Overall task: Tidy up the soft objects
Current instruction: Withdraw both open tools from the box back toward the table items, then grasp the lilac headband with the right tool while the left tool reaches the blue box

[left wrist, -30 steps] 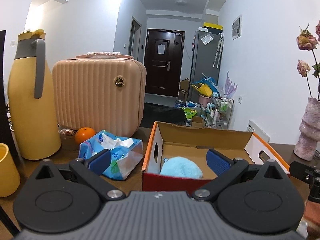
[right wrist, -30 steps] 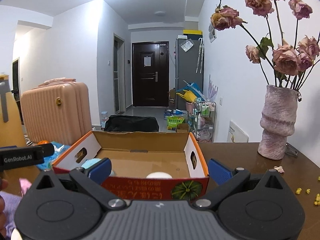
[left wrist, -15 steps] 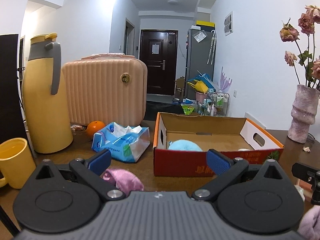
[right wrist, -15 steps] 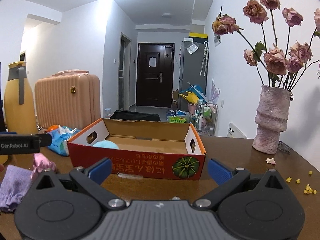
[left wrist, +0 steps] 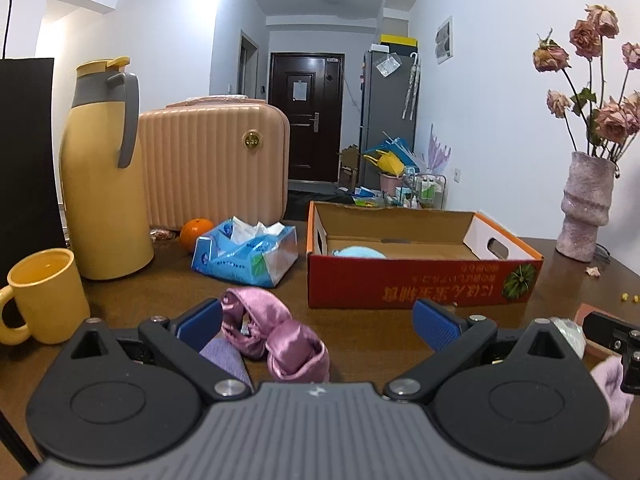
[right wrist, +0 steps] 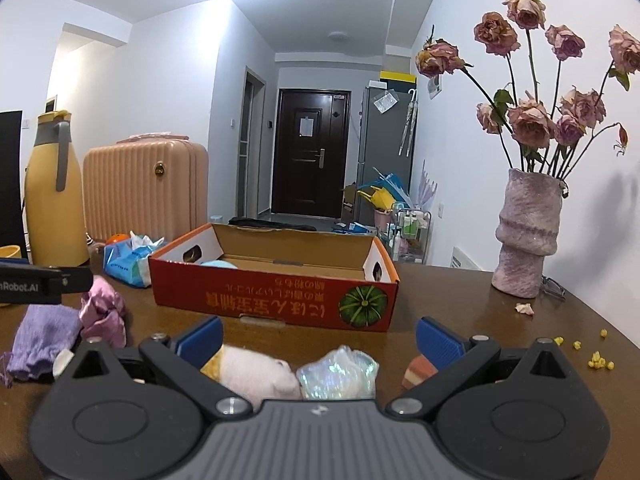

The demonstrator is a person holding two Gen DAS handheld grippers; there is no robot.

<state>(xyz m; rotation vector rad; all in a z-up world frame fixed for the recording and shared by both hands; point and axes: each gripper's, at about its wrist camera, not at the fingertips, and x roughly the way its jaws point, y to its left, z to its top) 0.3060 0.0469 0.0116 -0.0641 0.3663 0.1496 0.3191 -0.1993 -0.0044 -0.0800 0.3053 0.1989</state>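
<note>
Brown table (left wrist: 360,332) w/ pink suitcase (left wrist: 212,164) at the back, yellow flask (left wrist: 104,176) just left of it. Red cardboard box (left wrist: 420,284) sits mid-table, open top, w/ a light blue soft thing (left wrist: 358,253) inside at its left end. Vase of dried roses (right wrist: 524,236) stands to the right, apart from the box. Tissue pack (left wrist: 244,256) lies left of the box, orange (left wrist: 196,230) behind it, yellow mug (left wrist: 44,292) nearer the edge.

Left gripper (left wrist: 318,322) jaws wide apart, nothing held; pink satin cloth (left wrist: 276,340) lies between them, purple knit cloth (left wrist: 224,356) by the left finger.

Right gripper (right wrist: 320,338) also spread wide, empty; pale pink plush (right wrist: 256,372) and a shiny wrapped bundle (right wrist: 340,372) lie side by side, touching, between its fingers on the table. Striped item (right wrist: 416,372) by the right finger, partly hidden.
</note>
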